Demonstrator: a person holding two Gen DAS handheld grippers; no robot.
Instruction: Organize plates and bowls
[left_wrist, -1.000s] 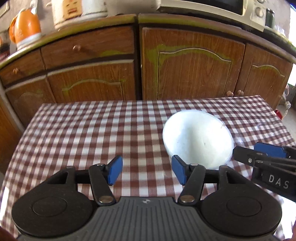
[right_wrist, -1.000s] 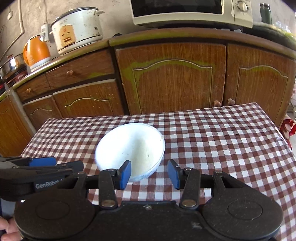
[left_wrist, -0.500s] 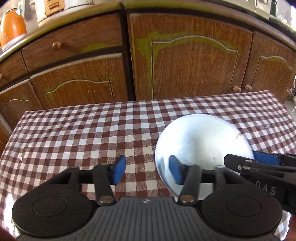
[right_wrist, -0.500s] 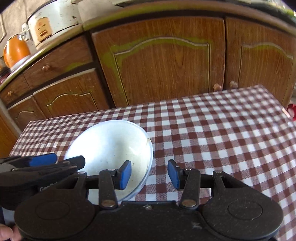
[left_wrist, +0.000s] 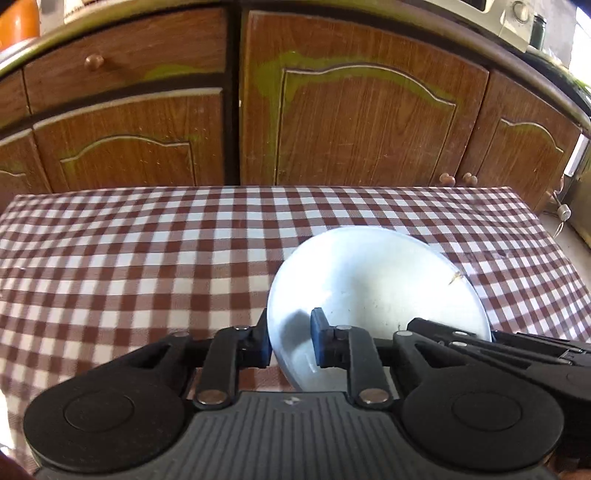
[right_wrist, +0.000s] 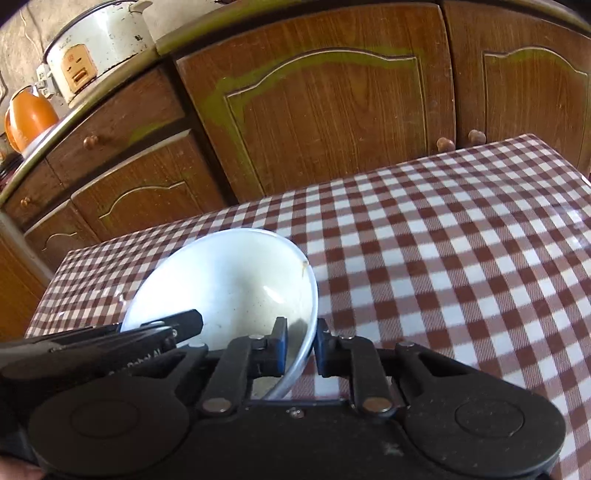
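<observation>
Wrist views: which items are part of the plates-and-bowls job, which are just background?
In play:
- white bowl, rim clamped on both sides
- left gripper, shut on its rim
- right gripper, shut on its rim

Background:
- checked tablecloth
- wooden cabinets
- rice cooker
- orange kettle

left gripper: just clamped (one pad each side of rim) | right gripper: just clamped likewise

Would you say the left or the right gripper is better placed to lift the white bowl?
Neither clearly: the left gripper and right gripper each pinch opposite sides of the bowl rim, so lifting together looks steadiest.
</observation>
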